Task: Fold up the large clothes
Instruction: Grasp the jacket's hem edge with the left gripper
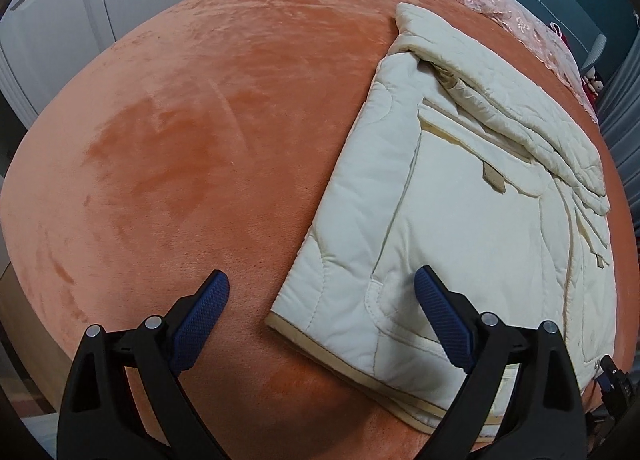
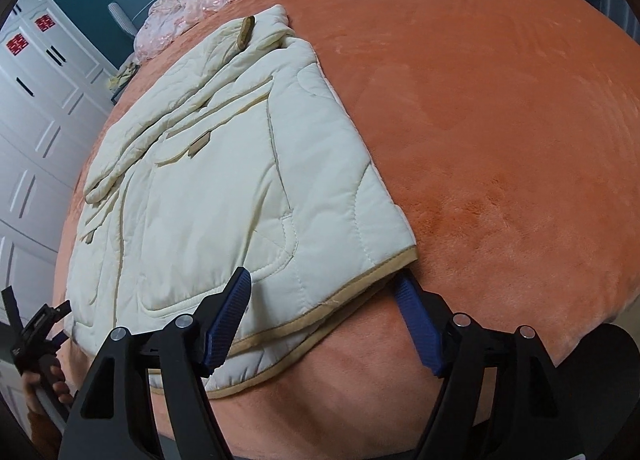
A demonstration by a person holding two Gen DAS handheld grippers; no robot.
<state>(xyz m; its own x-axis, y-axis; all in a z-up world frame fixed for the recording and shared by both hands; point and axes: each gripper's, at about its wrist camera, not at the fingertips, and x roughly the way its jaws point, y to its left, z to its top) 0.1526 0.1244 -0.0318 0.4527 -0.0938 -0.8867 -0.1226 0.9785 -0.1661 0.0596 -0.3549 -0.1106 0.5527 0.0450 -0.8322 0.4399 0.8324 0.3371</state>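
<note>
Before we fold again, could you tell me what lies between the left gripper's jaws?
In the left wrist view, the left gripper has its open jaws astride the jacket hem corner and bare orange blanket.

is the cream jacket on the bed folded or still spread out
Partly folded: the cream jacket lies as a narrow slab, one sleeve laid across it.
</note>
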